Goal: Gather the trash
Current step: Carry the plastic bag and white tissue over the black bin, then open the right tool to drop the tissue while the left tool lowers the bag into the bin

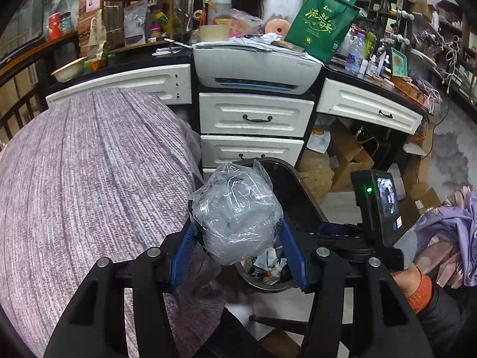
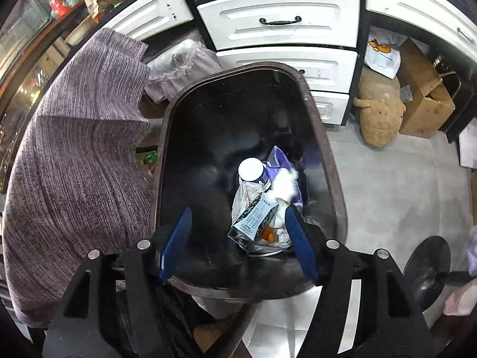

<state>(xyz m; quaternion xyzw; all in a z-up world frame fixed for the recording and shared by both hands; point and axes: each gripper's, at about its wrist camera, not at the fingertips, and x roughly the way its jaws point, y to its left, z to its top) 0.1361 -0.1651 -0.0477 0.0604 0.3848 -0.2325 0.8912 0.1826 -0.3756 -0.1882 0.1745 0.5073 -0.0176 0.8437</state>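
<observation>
My left gripper (image 1: 238,235) is shut on a crumpled clear plastic bag (image 1: 237,211) and holds it above the near edge of a dark trash bin (image 1: 301,194). My right gripper (image 2: 238,220) is open and empty, held over the same bin (image 2: 167,155). Inside the bin lie a milk carton (image 2: 253,220), a white cup (image 2: 252,170), crumpled paper (image 2: 286,183) and a purple wrapper (image 2: 278,156). The right gripper's body and screen show in the left wrist view (image 1: 378,205).
A purple woven cloth (image 1: 83,179) covers a surface to the left of the bin. White drawers (image 1: 256,116) with a printer (image 1: 256,68) on top stand behind it. Cardboard boxes (image 2: 420,101) and a tan plush (image 2: 380,113) sit on the floor at right.
</observation>
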